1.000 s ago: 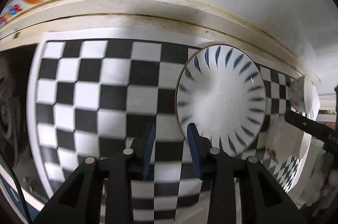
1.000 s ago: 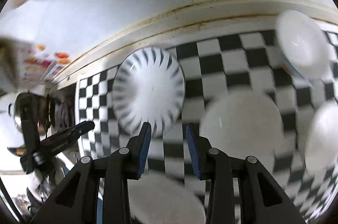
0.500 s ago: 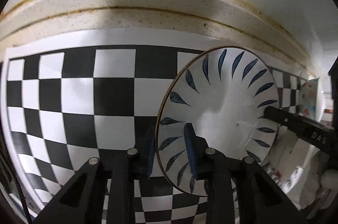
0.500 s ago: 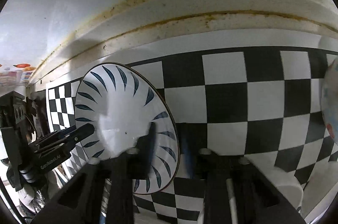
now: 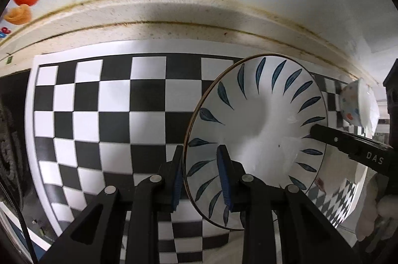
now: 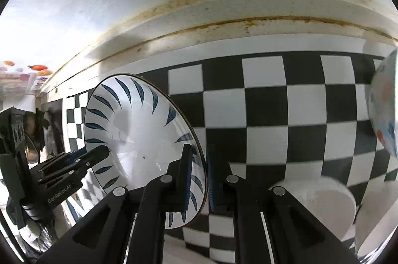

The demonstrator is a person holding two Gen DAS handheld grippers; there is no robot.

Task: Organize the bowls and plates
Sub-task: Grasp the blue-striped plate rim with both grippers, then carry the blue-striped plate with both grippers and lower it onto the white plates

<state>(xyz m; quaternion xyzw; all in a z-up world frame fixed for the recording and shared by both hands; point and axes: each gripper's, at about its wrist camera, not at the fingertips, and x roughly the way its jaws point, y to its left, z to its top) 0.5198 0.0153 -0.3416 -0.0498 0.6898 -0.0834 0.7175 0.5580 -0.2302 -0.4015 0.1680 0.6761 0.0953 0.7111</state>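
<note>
A white plate with blue leaf marks (image 5: 261, 129) is held up off the checkered mat between both grippers. My left gripper (image 5: 200, 179) is shut on its left rim. My right gripper (image 6: 201, 174) is shut on its right rim; the plate (image 6: 139, 139) tilts up in that view. Each gripper shows in the other's view: the right one at the plate's far rim (image 5: 348, 147), the left one (image 6: 72, 169).
A black-and-white checkered mat (image 5: 112, 114) lies against a stained wall ledge (image 5: 174, 15). A spotted bowl (image 5: 355, 107) stands at the right, also in the right wrist view (image 6: 383, 109). White dishes (image 6: 321, 204) lie at the lower right.
Both grippers closed in on the plate's opposite rims and took hold of it. The plate has since risen slightly and tilted.
</note>
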